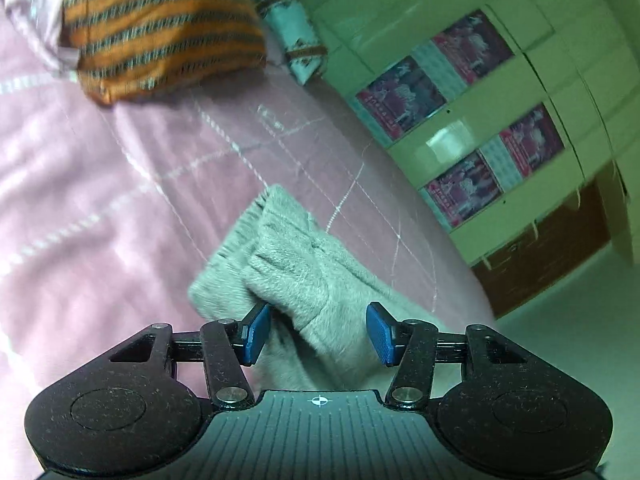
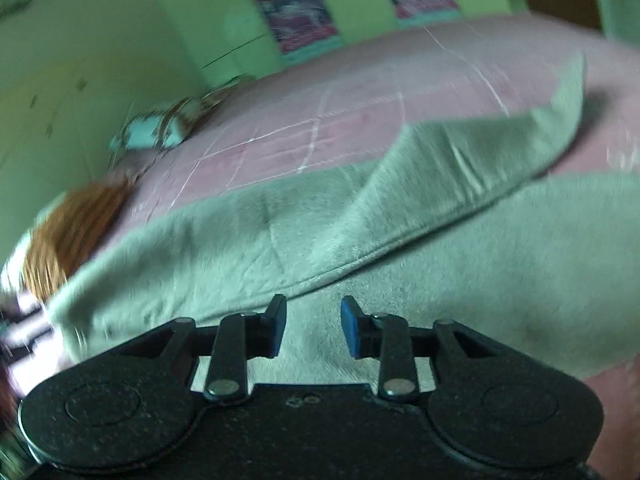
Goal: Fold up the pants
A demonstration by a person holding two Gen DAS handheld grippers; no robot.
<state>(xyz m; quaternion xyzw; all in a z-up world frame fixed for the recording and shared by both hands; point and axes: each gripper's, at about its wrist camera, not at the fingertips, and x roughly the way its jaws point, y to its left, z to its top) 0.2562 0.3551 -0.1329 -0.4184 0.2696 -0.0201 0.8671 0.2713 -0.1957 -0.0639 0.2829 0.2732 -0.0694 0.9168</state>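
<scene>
The pants (image 1: 304, 272) are pale grey fleece and lie on a pink bedspread (image 1: 100, 184). In the left wrist view their ribbed waistband end is bunched just ahead of my left gripper (image 1: 318, 330). That gripper is open, with cloth lying between its blue pads (image 1: 256, 336). In the right wrist view the pants (image 2: 360, 216) spread wide across the bed, with one layer folded over another. My right gripper (image 2: 313, 326) is open and hovers just above the cloth, holding nothing.
An orange striped cushion (image 1: 160, 28) lies at the bed's far end, with a pale rolled bolster (image 1: 292, 36) beside it. A green cupboard (image 1: 480, 120) with pink posters stands along the bed's right side. The cushion also shows in the right wrist view (image 2: 76, 224).
</scene>
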